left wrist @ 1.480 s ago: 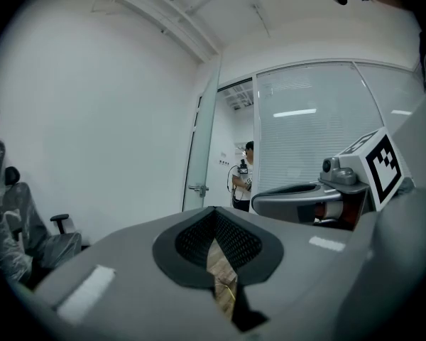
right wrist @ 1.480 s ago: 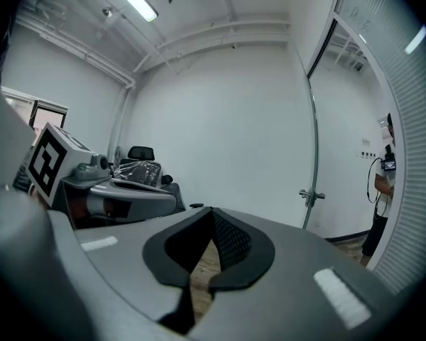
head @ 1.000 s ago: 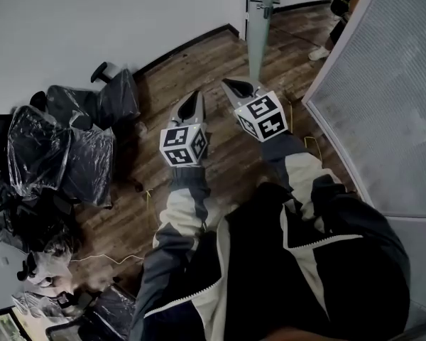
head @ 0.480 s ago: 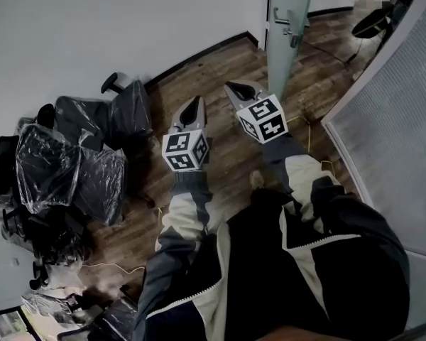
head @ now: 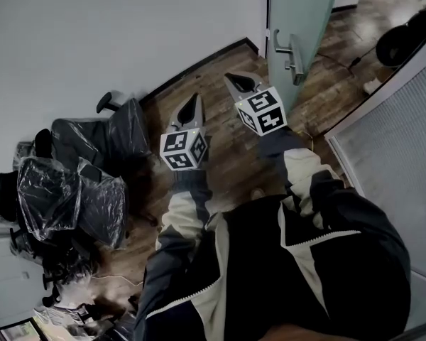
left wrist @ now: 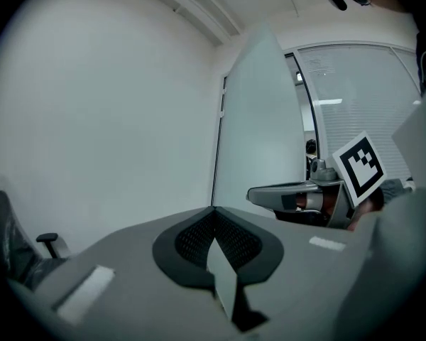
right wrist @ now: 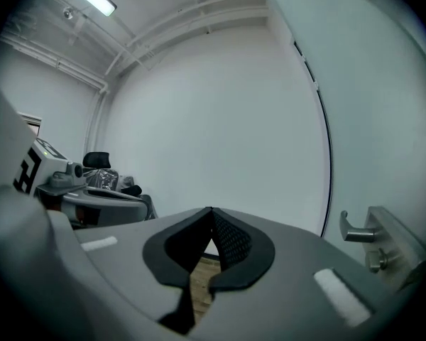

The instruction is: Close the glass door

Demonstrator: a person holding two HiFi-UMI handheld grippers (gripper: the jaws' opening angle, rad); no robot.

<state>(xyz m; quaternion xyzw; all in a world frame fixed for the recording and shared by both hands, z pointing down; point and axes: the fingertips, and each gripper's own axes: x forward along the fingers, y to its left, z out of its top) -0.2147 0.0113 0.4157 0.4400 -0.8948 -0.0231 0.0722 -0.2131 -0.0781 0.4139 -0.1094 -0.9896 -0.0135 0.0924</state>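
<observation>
Glass door (head: 303, 9) is standing at the far right in the head view, frosted, its top cut off by the frame; its lever handle (head: 290, 52) is showing on the near face. Right gripper (head: 234, 81) is pointing toward the door's edge, apart from it, jaws together with nothing between them. Left gripper (head: 192, 102) is hanging just beside it to the left, jaws likewise together and empty. Plastic-wrapped chairs (head: 78, 183) are crowding the left wall, their shapes hard to make out.
</observation>
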